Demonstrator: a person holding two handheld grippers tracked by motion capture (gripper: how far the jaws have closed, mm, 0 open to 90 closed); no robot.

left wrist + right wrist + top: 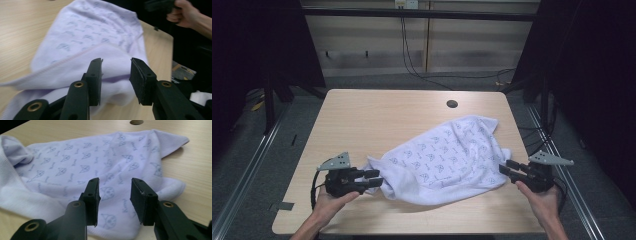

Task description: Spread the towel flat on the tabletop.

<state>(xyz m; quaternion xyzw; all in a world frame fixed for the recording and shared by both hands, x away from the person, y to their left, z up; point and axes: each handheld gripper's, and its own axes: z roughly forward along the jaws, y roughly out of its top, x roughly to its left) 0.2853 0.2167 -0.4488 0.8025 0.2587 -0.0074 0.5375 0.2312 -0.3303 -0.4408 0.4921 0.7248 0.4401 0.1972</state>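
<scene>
Cloth [446, 152]: one white piece with a faint printed pattern, lying crumpled and slanted across the near right part of the surface [362, 115], one corner toward the far right, a bunched end toward the near left. A round hole [452, 104] sits in the surface beyond it.

Left gripper [373, 178]: at the bunched near-left end. In the left gripper view we see its fingers [95, 77] parted with a clear gap, cloth lying under and between them but not pinched.

Right gripper [508, 168]: at the near-right edge of the cloth. In the right gripper view its fingers [92, 197] are likewise spread, patterned fabric below the gap, nothing gripped.

Step in hand, as we judge it: the cloth lies free on the surface, both grippers resting at opposite ends with no hold on it.

Next move, as we judge it: each gripper needs to find a true corner or edge, close on a single layer, then draw apart to flatten the piece.
</scene>
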